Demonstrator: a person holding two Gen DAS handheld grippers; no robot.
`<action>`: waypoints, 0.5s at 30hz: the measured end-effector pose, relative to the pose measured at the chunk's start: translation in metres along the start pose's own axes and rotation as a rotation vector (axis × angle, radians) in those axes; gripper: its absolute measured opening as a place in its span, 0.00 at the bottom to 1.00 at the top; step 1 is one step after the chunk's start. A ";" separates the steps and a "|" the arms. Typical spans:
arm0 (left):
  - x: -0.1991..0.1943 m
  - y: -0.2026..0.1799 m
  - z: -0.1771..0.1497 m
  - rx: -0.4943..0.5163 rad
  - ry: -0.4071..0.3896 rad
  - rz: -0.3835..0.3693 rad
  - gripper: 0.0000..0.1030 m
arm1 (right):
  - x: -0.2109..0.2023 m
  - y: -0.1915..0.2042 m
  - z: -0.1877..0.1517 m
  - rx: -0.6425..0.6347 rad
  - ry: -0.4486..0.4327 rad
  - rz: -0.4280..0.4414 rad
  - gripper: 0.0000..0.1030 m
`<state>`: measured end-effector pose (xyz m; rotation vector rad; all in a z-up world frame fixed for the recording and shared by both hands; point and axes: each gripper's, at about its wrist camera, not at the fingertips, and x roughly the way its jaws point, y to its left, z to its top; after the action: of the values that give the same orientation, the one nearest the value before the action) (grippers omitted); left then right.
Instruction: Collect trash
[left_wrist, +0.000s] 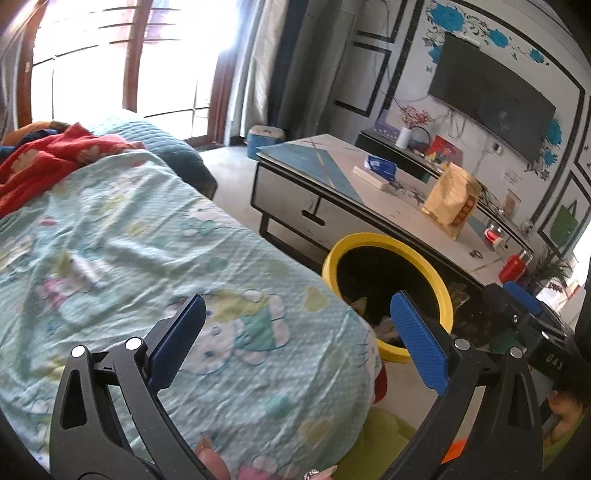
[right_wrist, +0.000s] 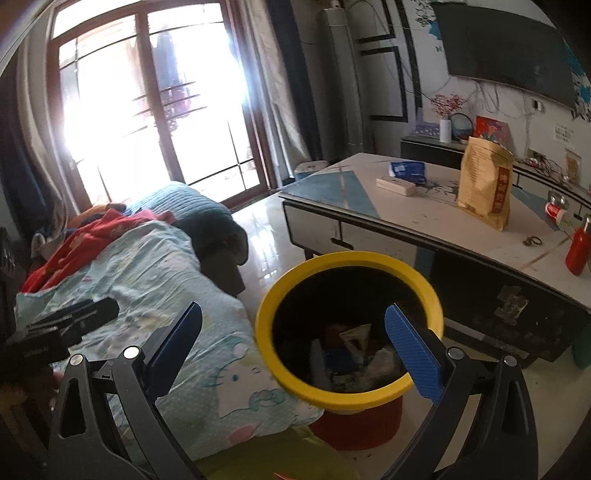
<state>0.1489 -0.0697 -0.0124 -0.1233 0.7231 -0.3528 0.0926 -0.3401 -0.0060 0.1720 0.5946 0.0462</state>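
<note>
A trash bin with a yellow rim (left_wrist: 384, 240) (right_wrist: 347, 397) and red base stands on the floor between the sofa and the coffee table; several pieces of trash (right_wrist: 354, 343) lie inside it. My left gripper (left_wrist: 295, 339) is open and empty above the sofa's light-blue cartoon cover (left_wrist: 147, 236), its right finger (left_wrist: 417, 350) in front of the bin. My right gripper (right_wrist: 295, 347) is open and empty over the bin's left rim. The right gripper's body shows at the right edge of the left wrist view (left_wrist: 524, 314); the left one's body shows in the right wrist view (right_wrist: 59, 328).
The coffee table (right_wrist: 443, 221) (left_wrist: 369, 192) holds a tan paper bag (right_wrist: 484, 184) (left_wrist: 452, 199), a blue packet (right_wrist: 406, 170), a white strip (right_wrist: 395, 185), a red bottle (right_wrist: 578, 251) and a can (right_wrist: 554, 210). A red blanket (left_wrist: 55, 155) lies on the sofa. A blue-white bin (left_wrist: 264, 140) stands by the curtains.
</note>
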 end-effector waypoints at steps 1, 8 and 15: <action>-0.004 0.002 -0.002 -0.002 -0.008 0.008 0.89 | -0.002 0.004 -0.002 -0.005 -0.003 0.004 0.94; -0.033 0.010 -0.018 0.005 -0.067 0.066 0.89 | -0.015 0.028 -0.016 -0.052 -0.051 0.027 0.94; -0.061 0.014 -0.037 0.040 -0.159 0.130 0.89 | -0.039 0.048 -0.031 -0.090 -0.174 0.016 0.94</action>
<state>0.0858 -0.0345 -0.0048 -0.0651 0.5636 -0.2303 0.0436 -0.2922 -0.0012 0.0927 0.4165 0.0729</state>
